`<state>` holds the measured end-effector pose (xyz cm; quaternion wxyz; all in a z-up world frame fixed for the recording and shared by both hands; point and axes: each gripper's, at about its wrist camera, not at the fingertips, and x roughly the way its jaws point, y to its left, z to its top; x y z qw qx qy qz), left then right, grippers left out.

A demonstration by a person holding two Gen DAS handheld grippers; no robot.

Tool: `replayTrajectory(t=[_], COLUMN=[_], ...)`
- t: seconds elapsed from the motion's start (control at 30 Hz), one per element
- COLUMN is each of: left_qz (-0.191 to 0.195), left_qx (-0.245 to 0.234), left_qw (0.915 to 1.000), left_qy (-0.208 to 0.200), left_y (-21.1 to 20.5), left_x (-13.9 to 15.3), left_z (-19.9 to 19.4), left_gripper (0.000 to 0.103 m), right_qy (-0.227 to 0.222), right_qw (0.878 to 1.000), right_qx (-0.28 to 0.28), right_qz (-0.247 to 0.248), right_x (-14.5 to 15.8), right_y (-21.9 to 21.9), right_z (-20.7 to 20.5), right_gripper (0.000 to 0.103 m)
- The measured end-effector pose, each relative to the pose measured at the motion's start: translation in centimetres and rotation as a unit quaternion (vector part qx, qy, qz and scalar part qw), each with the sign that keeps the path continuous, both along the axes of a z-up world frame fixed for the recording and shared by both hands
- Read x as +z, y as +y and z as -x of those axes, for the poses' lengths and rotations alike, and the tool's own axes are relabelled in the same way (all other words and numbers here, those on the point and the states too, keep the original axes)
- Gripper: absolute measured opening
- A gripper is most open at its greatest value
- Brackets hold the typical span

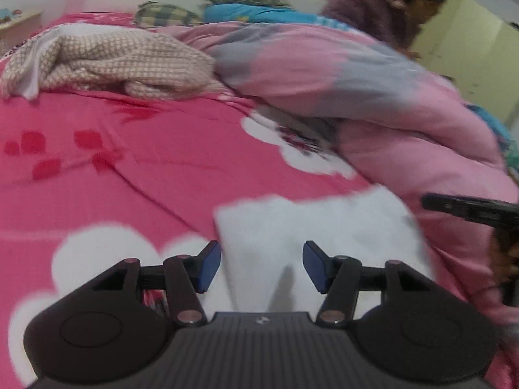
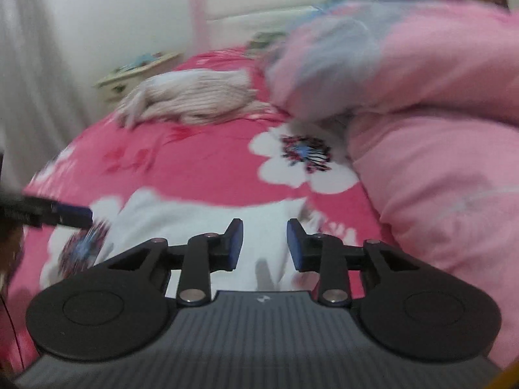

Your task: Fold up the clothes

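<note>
A white garment [image 1: 308,223] lies flat on the pink flowered bed sheet [image 1: 129,162], just beyond my left gripper [image 1: 262,259]. That gripper hovers over the garment's near edge, open, with nothing between its blue pads. In the right wrist view the same white garment [image 2: 194,220] spreads under my right gripper [image 2: 264,240], whose jaws stand a little apart and hold nothing. Each gripper shows in the other's view: the right gripper [image 1: 470,209] at the right edge, the left gripper [image 2: 58,215] at the left edge. A beige checked garment [image 1: 107,61] lies crumpled farther up the bed.
A bulky pink and grey quilt [image 1: 324,71] is heaped along the right side of the bed. Behind it a person in a purple top [image 1: 389,3] bends over. Pillows [image 1: 165,14] lie by the headboard. A small nightstand [image 2: 139,68] stands left of the bed.
</note>
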<state>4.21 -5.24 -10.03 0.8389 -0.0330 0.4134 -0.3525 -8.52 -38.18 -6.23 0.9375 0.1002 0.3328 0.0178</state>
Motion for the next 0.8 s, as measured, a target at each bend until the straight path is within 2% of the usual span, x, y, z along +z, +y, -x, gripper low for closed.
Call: replayTrajectory(t=[0.1,0.2,0.23,0.27,0.3,0.4,0.5,0.63,0.7,0.77,0.8], left_qz=[0.013,0.024,0.026,0.026,0.026,0.059,0.088,0.091,0.084,0.085,0.087], left_qx=[0.004,-0.005,-0.008,-0.004,0.004,0.039,0.054,0.049,0.044,0.031,0.017], left_qw=[0.9995,0.9983,0.9982,0.9985,0.9988,0.9959,0.9923,0.9929,0.9949,0.9959,0.9960], left_qy=[0.030,0.053,0.054,0.048,0.041,0.055,0.069,0.060,0.033,0.007,-0.001], left_y=[-1.4,-2.5,-2.7,-2.9,-2.9,-1.9,-1.0,-0.6,-0.1,0.1,0.1], left_x=[-1.8,-3.2,-3.5,-3.8,-3.9,-5.2,-6.3,-5.6,-4.3,-3.1,-2.5], left_z=[-3.1,-4.5,-4.7,-4.7,-4.6,-4.9,-5.0,-5.2,-4.9,-4.9,-5.0], left_gripper=[0.057,0.053,0.043,0.034,0.029,0.024,0.025,0.032,0.037,0.050,0.052], right_qy=[0.033,0.055,0.062,0.070,0.070,0.042,0.042,0.038,0.038,0.029,0.024], right_qw=[0.999,0.998,0.997,0.996,0.996,0.998,0.998,0.998,0.998,0.998,0.998], right_qx=[-0.015,-0.005,0.003,0.013,0.020,0.025,0.004,-0.017,-0.029,-0.040,-0.043], right_qz=[-0.025,-0.040,-0.049,-0.057,-0.057,-0.025,-0.039,-0.043,-0.036,-0.033,-0.030], right_x=[-1.5,-3.0,-3.4,-4.0,-4.2,-4.1,-5.3,-5.8,-5.1,-4.1,-3.7], right_y=[-1.7,-2.6,-2.6,-2.4,-2.1,-1.0,-1.7,-2.4,-2.7,-3.1,-3.4], right_z=[-2.9,-4.5,-4.8,-4.9,-5.0,-4.5,-4.1,-3.6,-3.4,-3.5,-3.6], right_gripper=[0.030,0.030,0.028,0.021,0.005,0.003,0.003,0.004,0.006,0.006,0.007])
